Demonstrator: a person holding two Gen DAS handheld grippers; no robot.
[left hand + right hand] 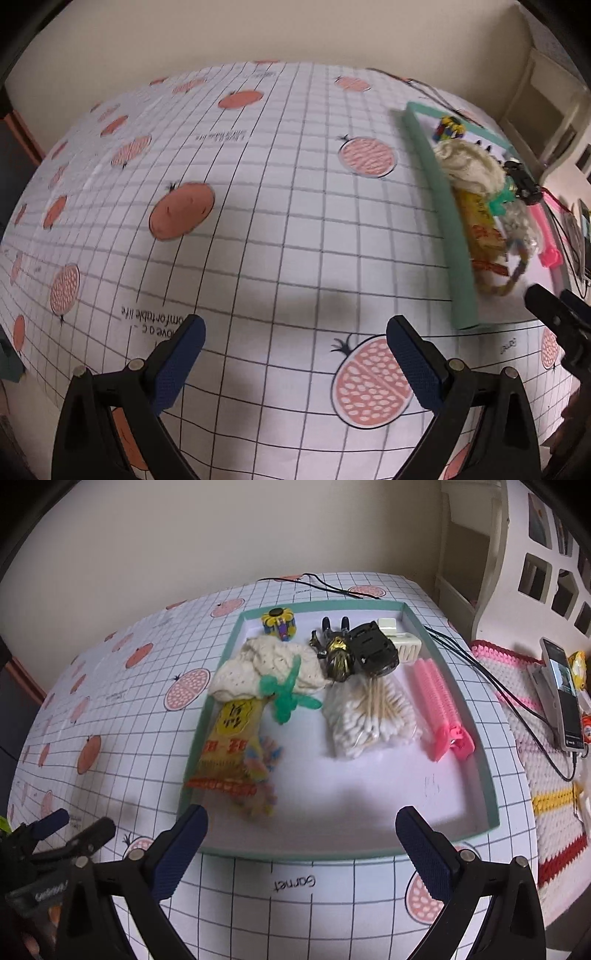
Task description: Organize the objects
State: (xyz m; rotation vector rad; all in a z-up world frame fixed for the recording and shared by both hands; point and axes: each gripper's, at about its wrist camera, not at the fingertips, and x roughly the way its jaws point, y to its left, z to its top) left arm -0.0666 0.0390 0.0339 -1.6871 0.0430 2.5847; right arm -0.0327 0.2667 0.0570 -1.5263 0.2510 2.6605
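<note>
Phone [561, 698] on crocheted mat [554, 797]

The smooth, faintly sheeny grid-printed tablecloth [122, 716] lies under the matt teal-rimmed cardboard-like tray [484, 746] with its smooth white floor. In the tray, the cream crocheted yarn piece [258, 664] looks soft and knobbly, and beside it the yellow crinkly plastic snack packet [229, 746] shines. The clear glossy bag of cotton swabs [369, 716] shows pale wooden sticks with fluffy tips. At the tray's right wall, the pink ridged plastic hair roller [439, 705] looks semi-glossy. At the far end, the black glossy plastic toy car [373, 650] catches light. Both grippers carry dark blue textured rubbery pads [181, 853] on matt black plastic arms.
</note>
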